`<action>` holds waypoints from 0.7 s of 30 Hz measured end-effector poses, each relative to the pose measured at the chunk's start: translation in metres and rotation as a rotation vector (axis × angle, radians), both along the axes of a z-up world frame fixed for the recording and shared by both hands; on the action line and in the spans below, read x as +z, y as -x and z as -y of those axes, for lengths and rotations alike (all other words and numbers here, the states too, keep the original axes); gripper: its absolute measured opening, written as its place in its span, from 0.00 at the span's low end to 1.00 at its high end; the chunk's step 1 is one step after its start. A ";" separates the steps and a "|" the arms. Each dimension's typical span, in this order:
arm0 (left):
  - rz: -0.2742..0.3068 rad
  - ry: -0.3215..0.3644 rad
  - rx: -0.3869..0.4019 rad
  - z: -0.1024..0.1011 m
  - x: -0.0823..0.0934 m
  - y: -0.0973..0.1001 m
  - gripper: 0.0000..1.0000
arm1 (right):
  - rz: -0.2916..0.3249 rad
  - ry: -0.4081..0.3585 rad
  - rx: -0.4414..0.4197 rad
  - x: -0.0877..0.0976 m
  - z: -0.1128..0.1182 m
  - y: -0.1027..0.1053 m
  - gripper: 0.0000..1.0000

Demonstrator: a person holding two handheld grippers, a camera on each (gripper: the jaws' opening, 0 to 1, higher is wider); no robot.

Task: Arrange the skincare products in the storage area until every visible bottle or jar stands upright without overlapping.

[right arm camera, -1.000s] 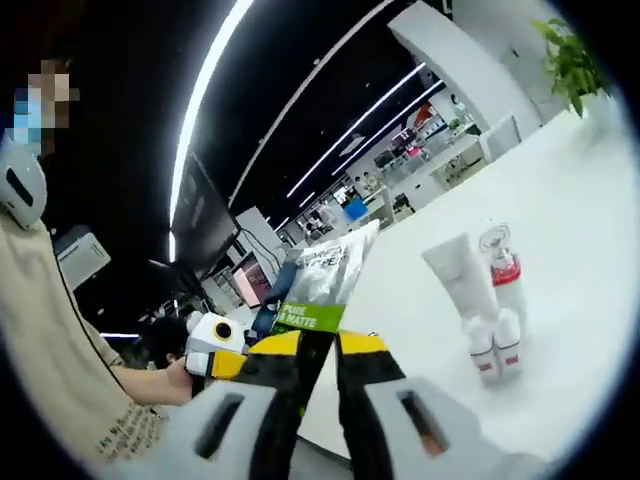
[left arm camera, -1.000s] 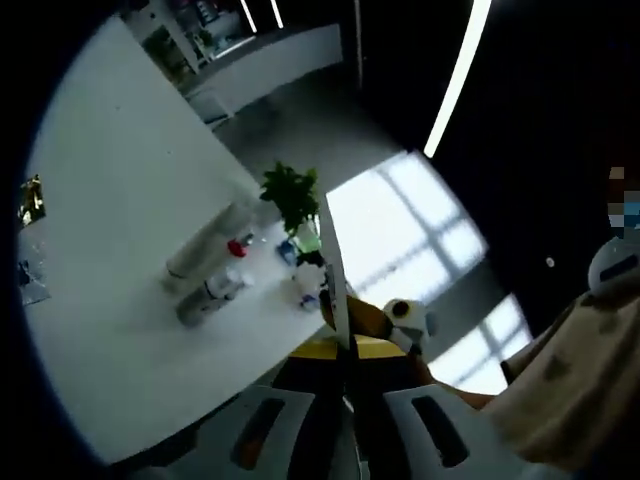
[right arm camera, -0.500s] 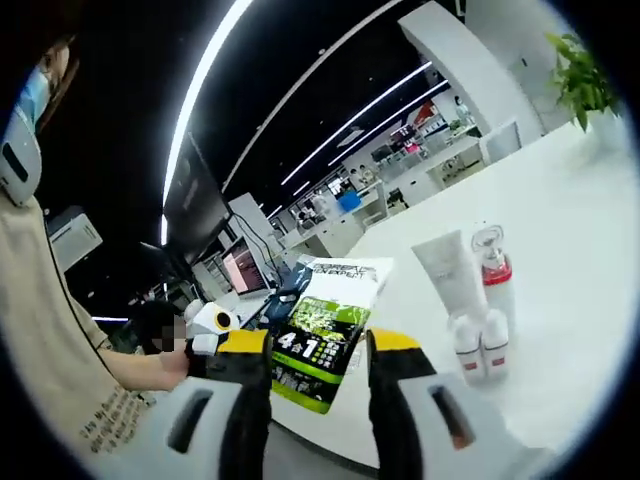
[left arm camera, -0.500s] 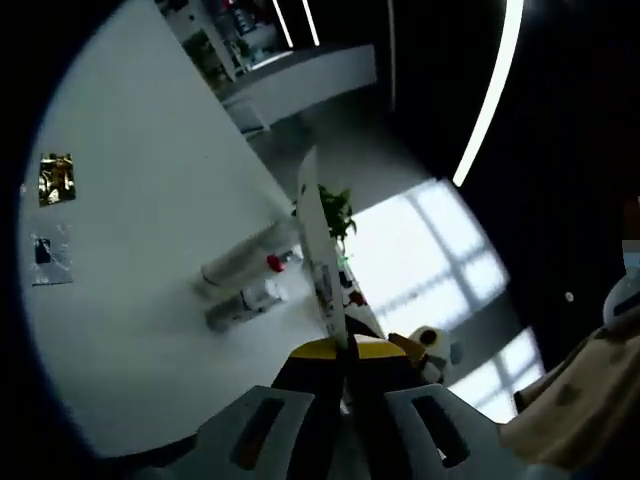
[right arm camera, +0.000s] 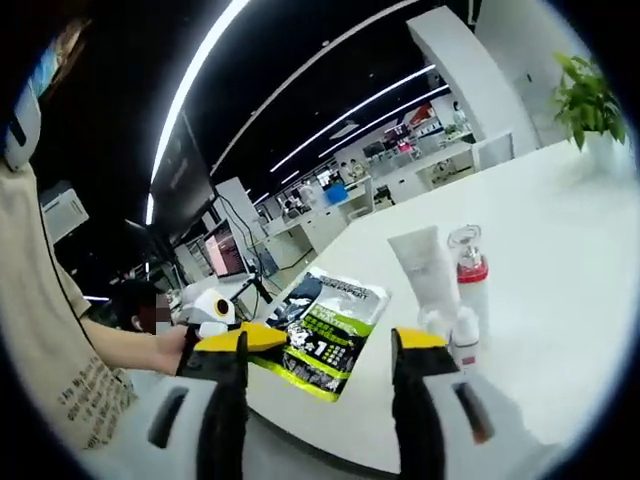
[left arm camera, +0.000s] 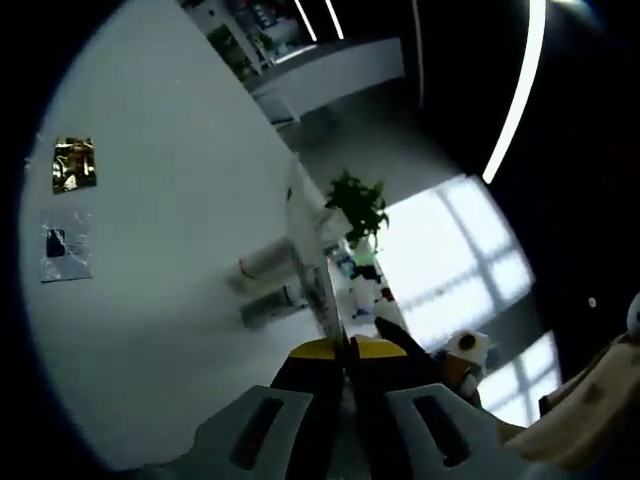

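Observation:
My left gripper (left arm camera: 347, 346) is shut on a flat green-and-black sachet (left arm camera: 309, 268), which the left gripper view shows edge-on. The right gripper view has the same sachet (right arm camera: 328, 322) lying almost flat over the white table's near edge, with the left gripper (right arm camera: 264, 339) holding its left end. My right gripper (right arm camera: 330, 346) is open, one jaw on each side of the sachet and neither touching it. A white tube (right arm camera: 424, 266), a clear bottle with a red collar (right arm camera: 470, 276) and small white bottles (right arm camera: 461, 332) stand upright close together just behind the right jaw.
The white table (right arm camera: 560, 240) spreads far to the right, with a potted plant (right arm camera: 590, 92) at its far corner. Two small sachets (left arm camera: 74, 163) (left arm camera: 66, 243) lie flat on the table (left arm camera: 160, 200). A person's sleeve (right arm camera: 50, 330) is at the left.
My right gripper has opened and let go of the sachet. The left gripper has kept its hold, and the sachet has tipped from upright to nearly flat at the table edge.

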State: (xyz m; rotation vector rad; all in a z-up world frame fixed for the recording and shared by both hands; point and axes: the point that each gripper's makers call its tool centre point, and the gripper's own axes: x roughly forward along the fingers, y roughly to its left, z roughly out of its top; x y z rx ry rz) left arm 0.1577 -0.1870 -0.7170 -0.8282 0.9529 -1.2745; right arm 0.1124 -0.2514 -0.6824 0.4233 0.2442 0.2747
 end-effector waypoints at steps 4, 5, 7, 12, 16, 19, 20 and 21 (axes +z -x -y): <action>-0.008 -0.024 0.003 0.002 -0.009 -0.005 0.00 | -0.011 0.014 -0.033 -0.005 0.008 0.000 0.71; -0.012 -0.035 0.004 0.003 -0.013 -0.006 0.00 | -0.014 0.014 -0.040 -0.006 0.010 0.000 0.73; -0.020 -0.048 0.006 0.003 -0.019 -0.008 0.00 | -0.023 0.019 -0.049 -0.008 0.013 0.001 0.76; -0.044 -0.070 0.015 0.004 -0.032 -0.011 0.00 | -0.050 0.036 -0.055 -0.015 0.017 0.001 0.80; -0.060 -0.088 0.017 0.004 -0.041 -0.013 0.00 | -0.067 0.039 -0.064 -0.020 0.018 0.001 0.83; -0.065 -0.100 0.019 0.004 -0.047 -0.015 0.00 | -0.080 0.040 -0.069 -0.023 0.019 0.002 0.85; -0.069 -0.107 0.021 0.004 -0.050 -0.016 0.00 | -0.085 0.041 -0.072 -0.024 0.020 0.002 0.85; -0.071 -0.111 0.023 0.004 -0.052 -0.017 0.00 | -0.088 0.042 -0.074 -0.025 0.021 0.002 0.86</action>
